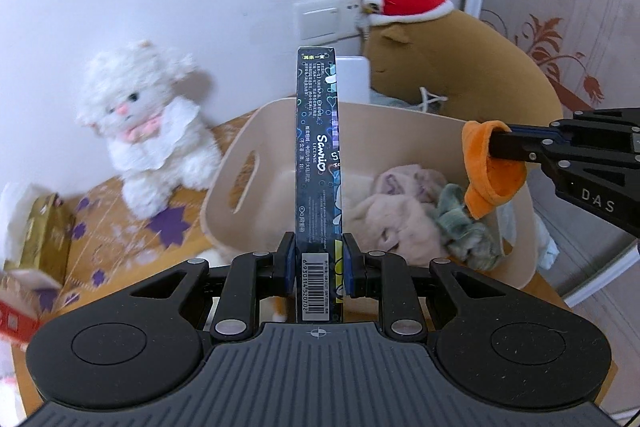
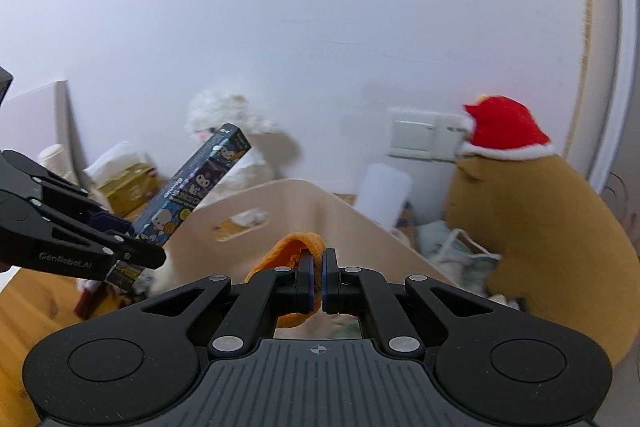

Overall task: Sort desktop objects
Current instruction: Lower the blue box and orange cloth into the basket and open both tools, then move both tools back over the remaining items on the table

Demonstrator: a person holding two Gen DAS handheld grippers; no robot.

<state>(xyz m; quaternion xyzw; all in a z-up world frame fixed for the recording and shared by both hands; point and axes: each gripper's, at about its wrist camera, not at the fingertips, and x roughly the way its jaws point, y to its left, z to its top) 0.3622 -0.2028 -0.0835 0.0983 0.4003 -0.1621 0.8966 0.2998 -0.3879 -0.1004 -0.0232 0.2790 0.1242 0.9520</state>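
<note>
Bin (image 1: 432,131) serving as landmark: left gripper (image 1: 316,263) is clamping the dark box (image 1: 318,147) upright above its near rim; right gripper (image 2: 318,281) is pinching the orange cloth (image 1: 488,167) over its right rim; release only once inside.

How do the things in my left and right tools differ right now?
The dark printed box in the left tool is rigid, long and flat; the orange plush piece in the right tool is soft and droops. The box juts out straight; the plush folds over. Both are clamped above the beige bin.
</note>
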